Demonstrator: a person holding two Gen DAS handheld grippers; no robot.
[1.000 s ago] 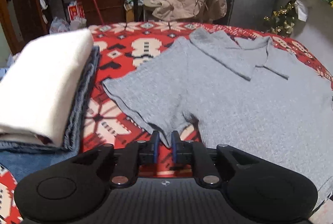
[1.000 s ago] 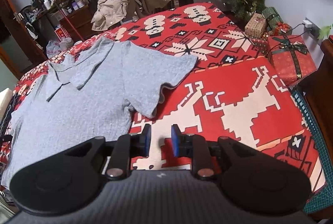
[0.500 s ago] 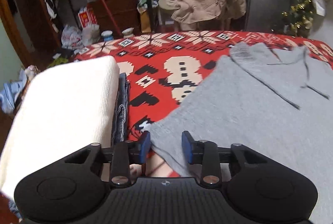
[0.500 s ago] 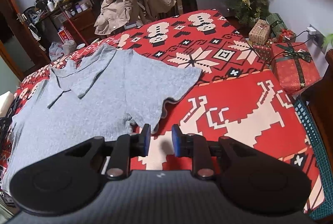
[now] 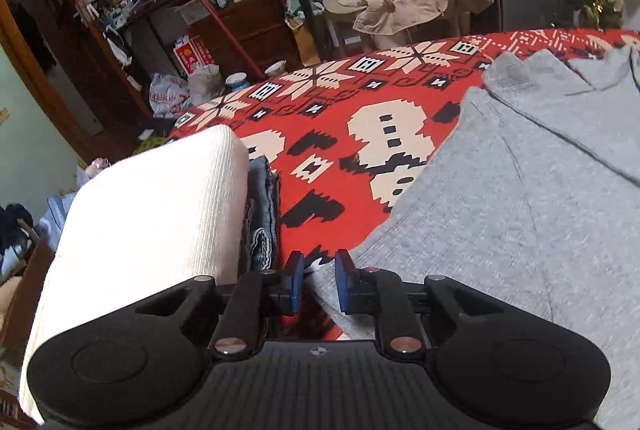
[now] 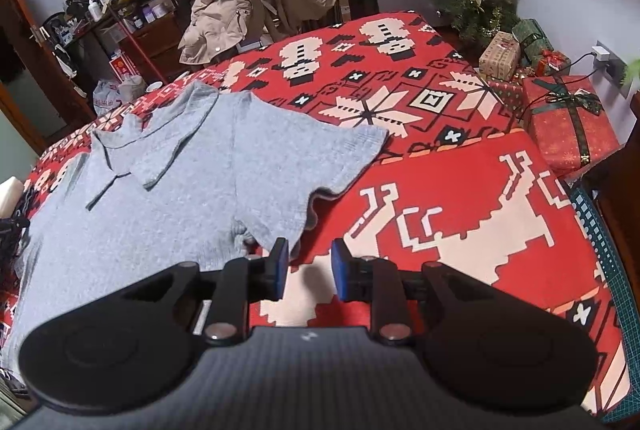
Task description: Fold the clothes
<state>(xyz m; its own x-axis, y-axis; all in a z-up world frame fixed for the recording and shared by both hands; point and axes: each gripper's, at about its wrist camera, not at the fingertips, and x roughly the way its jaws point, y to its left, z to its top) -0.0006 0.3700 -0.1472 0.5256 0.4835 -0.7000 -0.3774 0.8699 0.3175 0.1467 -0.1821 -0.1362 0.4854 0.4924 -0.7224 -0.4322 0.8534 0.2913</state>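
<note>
Both claws poised at the grey shirt's sleeves, ready to fold

Your left claw (image 5: 316, 282) has just been closing, its jaws still parted, the soft knit grey shirt (image 5: 500, 214) edge between them, unpinched. Your right claw (image 6: 306, 270) is partly open and empty, sleeve hem just left of it on the woven red blanket (image 6: 460, 190).

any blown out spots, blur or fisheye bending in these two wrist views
Left wrist view: the white folded cloth is overexposed, its weave almost washed out; the grey shirt is softly blurred toward the right edge. Right wrist view: sharper and evenly lit; a dim shadow lies on the red blanket between the fingers. Both views bow the bed's edges.
</note>
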